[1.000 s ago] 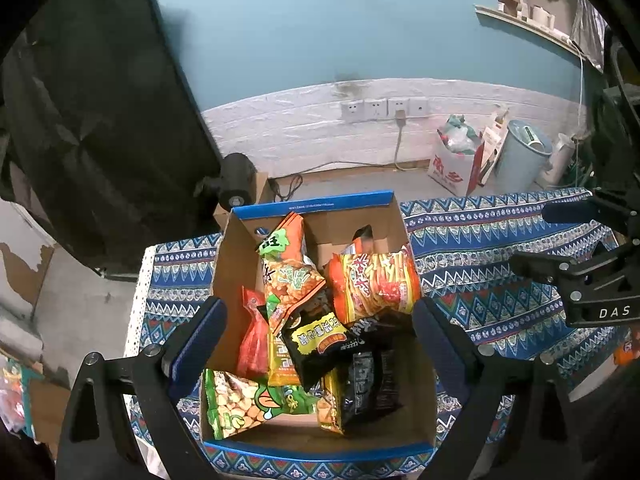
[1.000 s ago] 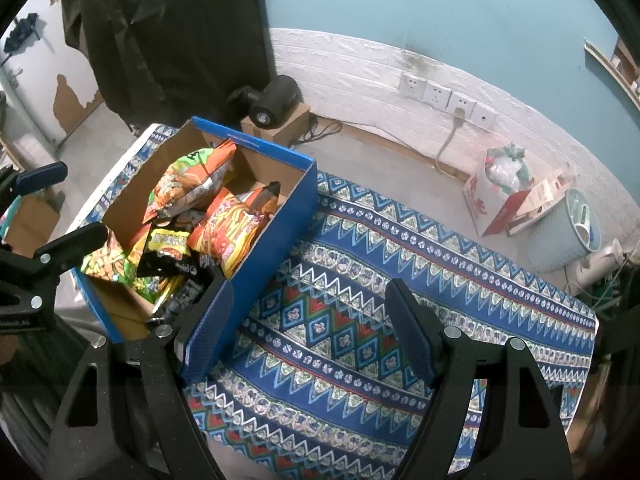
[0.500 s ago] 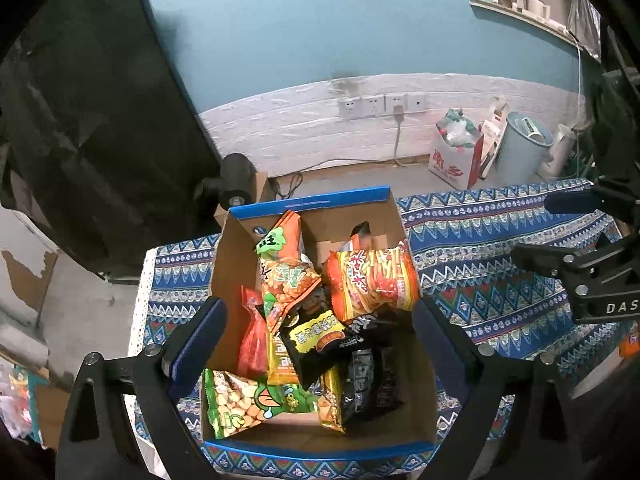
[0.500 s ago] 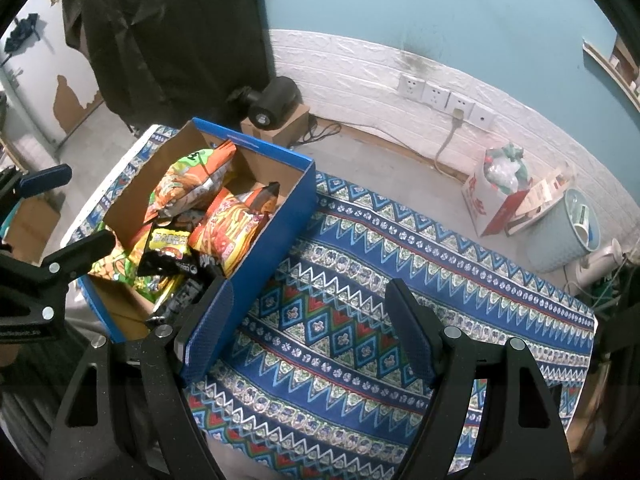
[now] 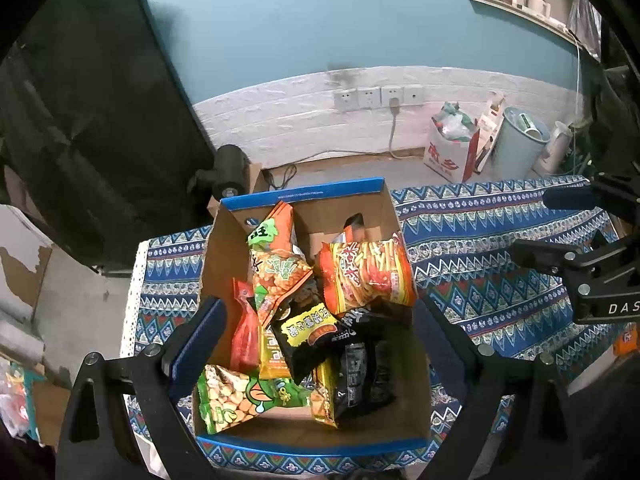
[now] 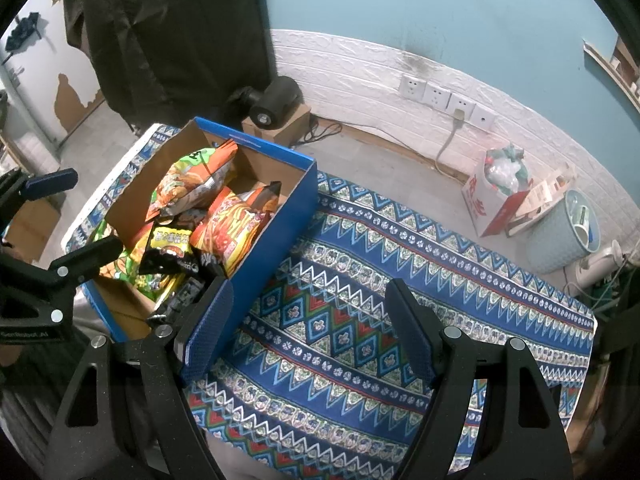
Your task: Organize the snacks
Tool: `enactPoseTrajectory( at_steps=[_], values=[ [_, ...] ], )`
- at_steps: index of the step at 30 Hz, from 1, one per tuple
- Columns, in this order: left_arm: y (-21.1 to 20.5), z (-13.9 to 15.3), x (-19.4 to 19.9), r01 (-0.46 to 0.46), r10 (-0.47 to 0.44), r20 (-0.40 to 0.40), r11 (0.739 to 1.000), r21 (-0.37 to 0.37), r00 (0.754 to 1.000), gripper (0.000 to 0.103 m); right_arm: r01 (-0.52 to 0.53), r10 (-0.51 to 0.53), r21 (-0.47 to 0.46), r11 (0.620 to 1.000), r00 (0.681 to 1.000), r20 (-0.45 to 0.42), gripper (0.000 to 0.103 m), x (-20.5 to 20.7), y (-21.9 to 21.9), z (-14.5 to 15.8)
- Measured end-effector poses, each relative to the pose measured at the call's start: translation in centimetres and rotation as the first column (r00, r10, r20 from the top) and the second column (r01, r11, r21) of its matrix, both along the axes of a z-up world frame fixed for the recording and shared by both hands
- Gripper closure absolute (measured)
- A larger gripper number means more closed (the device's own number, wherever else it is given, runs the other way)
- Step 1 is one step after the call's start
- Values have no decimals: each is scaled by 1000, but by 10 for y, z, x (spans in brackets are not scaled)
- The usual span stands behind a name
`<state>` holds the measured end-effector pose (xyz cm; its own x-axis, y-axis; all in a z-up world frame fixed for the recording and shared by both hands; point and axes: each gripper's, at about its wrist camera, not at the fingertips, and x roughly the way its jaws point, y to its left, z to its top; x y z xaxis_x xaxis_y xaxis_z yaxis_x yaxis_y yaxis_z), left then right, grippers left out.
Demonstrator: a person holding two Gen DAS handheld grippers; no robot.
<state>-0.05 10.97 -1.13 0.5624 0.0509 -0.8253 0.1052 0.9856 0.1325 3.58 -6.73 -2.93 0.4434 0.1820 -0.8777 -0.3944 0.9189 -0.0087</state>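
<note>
— Snacks first: where are they?

— All in the cardboard box [image 5: 304, 216] with the blue rim, which sits on the patterned cloth [image 6: 360, 304] over the worktop. Against the box's far wall leans an orange and green bag [image 5: 276, 236]; just right of that lies the red-orange bag of sticks [image 5: 366, 272], resting against the box's right wall. Toward the box's middle is a black and yellow packet [image 5: 308, 330], partly over a black packet [image 5: 360, 376]. In the box's near left corner lies the green peanut bag [image 5: 240, 396], with a slim red packet [image 5: 246, 336] standing just beyond it.

— And the left gripper [image 5: 320, 344]?

— It hangs above the box's near half, angled downward. Its jaws stand wide apart, one over each side wall of the box, with nothing held and no packet touched.

— The right gripper [image 6: 308, 328]?

— To the right of the box, above bare cloth. Jaws wide open and empty; the left finger [image 6: 208, 320] shows in front of the box's near right corner, though I cannot tell whether it touches.

— Anything beyond the box?

— A small black device [image 6: 276, 100] on a carton, on the floor past the box's far end
</note>
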Motion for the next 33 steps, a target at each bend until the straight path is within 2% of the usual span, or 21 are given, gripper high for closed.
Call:
enactPoseTrajectory(
  at_steps=[33],
  values=[
    [0,0,-1,5,-6,-5,1000,-11,1000,8,-1,1,-1,1000,1000,0,26,0,-1,1]
  ],
)
